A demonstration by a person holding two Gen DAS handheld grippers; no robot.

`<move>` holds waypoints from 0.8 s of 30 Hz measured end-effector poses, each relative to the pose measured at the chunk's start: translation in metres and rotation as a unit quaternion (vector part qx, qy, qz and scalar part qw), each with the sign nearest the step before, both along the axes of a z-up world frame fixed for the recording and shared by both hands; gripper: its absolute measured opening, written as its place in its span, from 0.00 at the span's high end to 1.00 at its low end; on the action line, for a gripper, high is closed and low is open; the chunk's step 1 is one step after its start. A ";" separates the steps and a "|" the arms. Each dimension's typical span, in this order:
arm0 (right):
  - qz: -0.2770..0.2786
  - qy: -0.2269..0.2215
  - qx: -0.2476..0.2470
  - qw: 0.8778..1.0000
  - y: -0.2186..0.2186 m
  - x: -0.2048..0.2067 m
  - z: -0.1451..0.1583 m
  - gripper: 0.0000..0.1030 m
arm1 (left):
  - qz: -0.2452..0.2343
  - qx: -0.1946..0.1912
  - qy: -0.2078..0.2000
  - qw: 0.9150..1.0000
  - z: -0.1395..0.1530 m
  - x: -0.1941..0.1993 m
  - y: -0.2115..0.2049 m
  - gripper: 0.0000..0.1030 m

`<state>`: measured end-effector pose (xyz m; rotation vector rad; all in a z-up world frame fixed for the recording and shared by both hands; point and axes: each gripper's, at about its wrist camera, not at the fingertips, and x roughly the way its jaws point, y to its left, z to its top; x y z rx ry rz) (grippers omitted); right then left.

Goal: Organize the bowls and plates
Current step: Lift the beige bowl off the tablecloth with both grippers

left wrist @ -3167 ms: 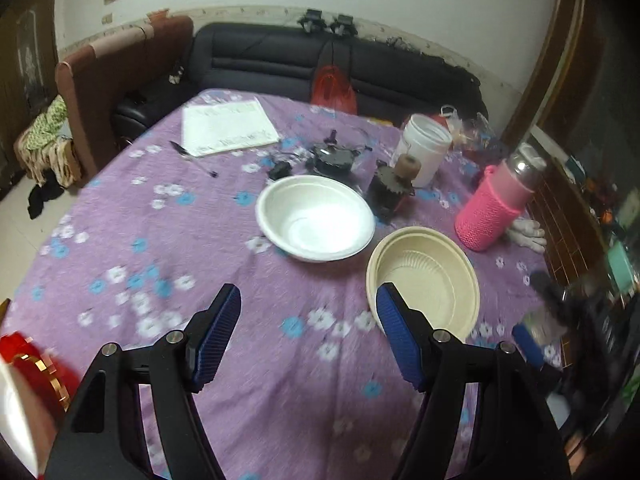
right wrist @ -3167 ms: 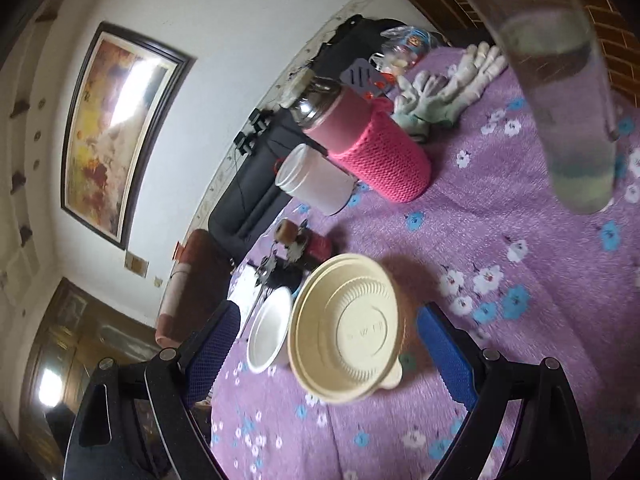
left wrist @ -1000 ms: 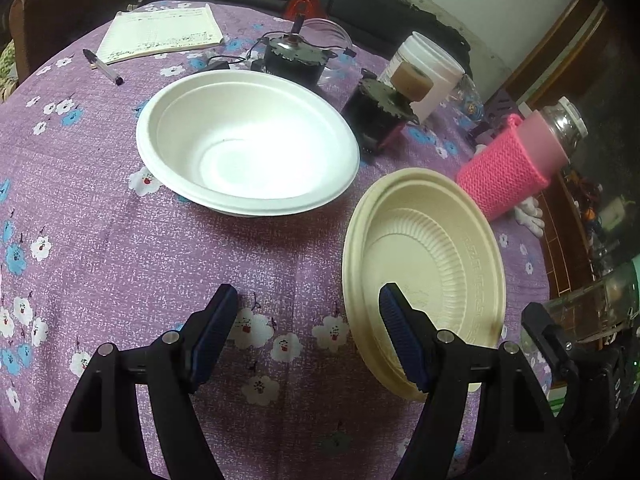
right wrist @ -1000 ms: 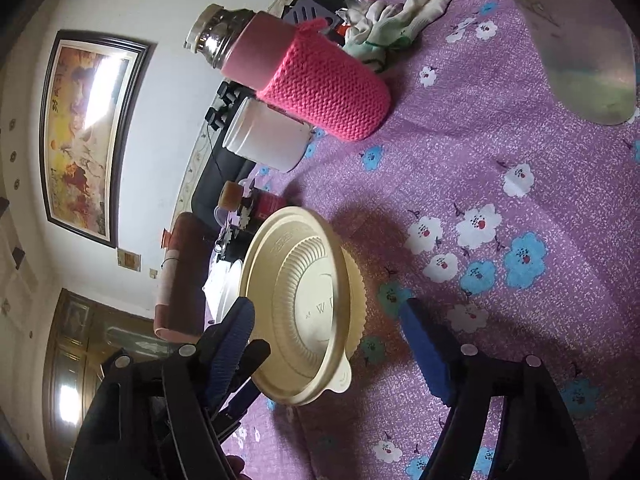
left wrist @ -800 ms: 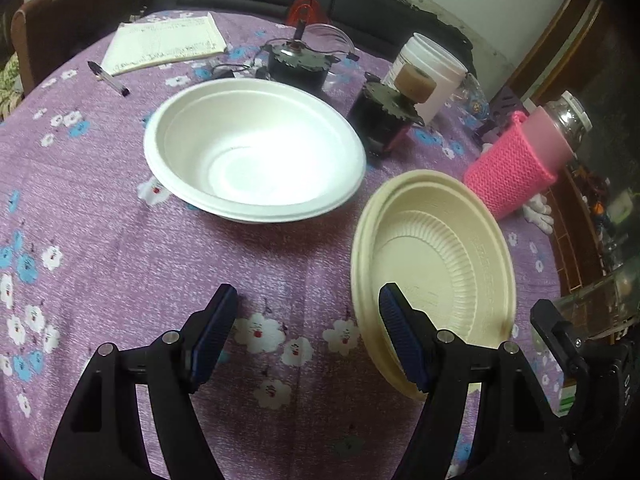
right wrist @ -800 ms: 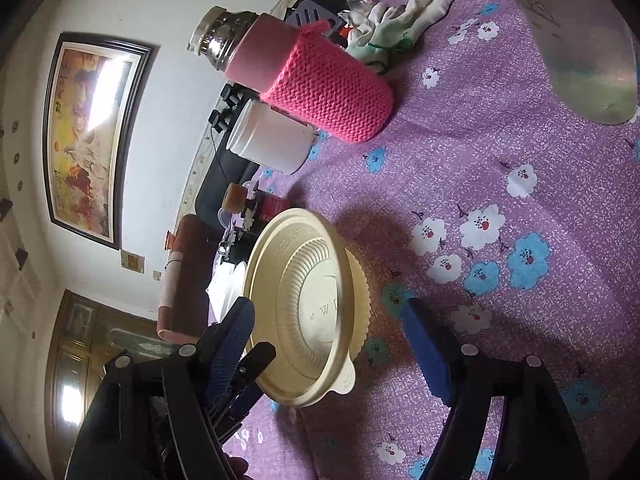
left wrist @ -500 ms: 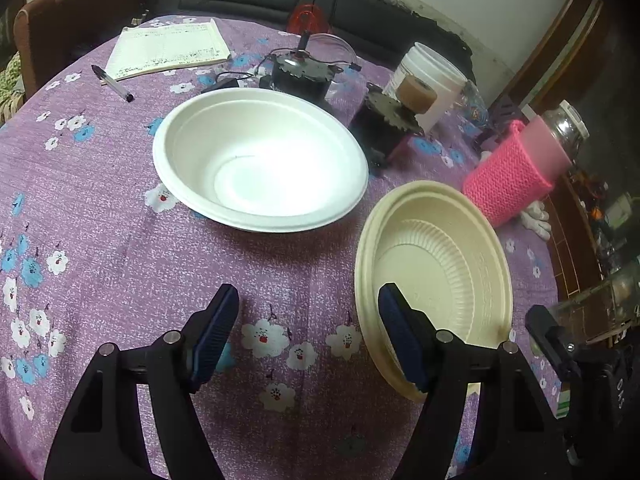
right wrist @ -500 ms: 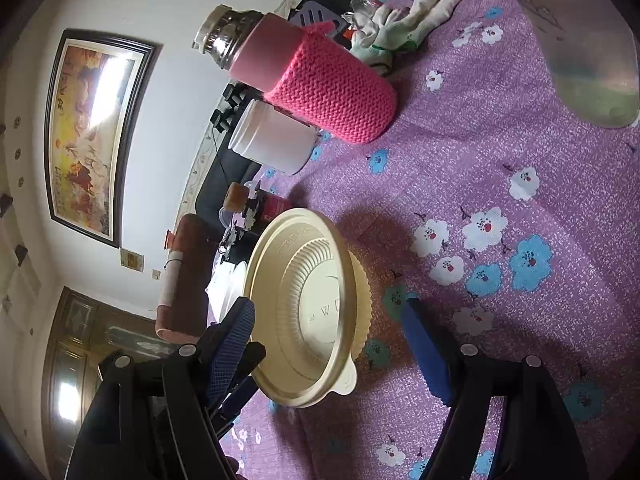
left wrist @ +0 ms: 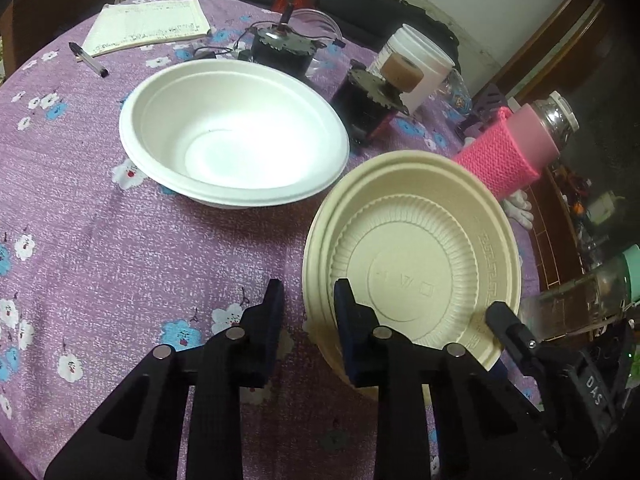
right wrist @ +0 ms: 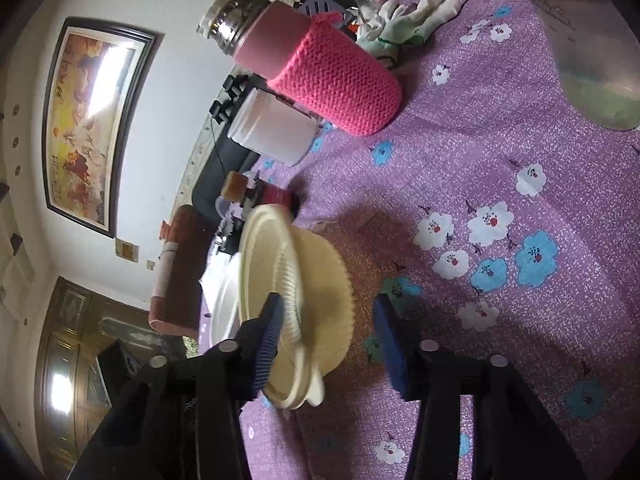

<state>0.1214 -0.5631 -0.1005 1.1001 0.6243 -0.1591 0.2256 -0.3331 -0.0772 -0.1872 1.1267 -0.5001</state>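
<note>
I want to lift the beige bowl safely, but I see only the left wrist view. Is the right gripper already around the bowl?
Observer: Yes. The right gripper has just been closing, with the beige bowl between its fingers. Its outer pad does not touch the bowl's wall.
Operator: Thank you. Is there something on the rim to hold?
Observer: Yes, a small tab sticks out of the rim, close to the finger on the bowl's open side.
</note>
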 end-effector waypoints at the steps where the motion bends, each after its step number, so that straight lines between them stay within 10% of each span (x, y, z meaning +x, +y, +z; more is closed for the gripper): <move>1: 0.000 0.003 0.000 1.000 0.001 0.001 -0.001 0.58 | 0.000 -0.004 0.001 1.000 0.000 0.000 0.000 0.82; 24: 0.004 0.014 0.001 1.000 0.004 0.003 -0.007 0.85 | -0.017 0.008 -0.027 0.999 0.011 -0.011 -0.004 0.88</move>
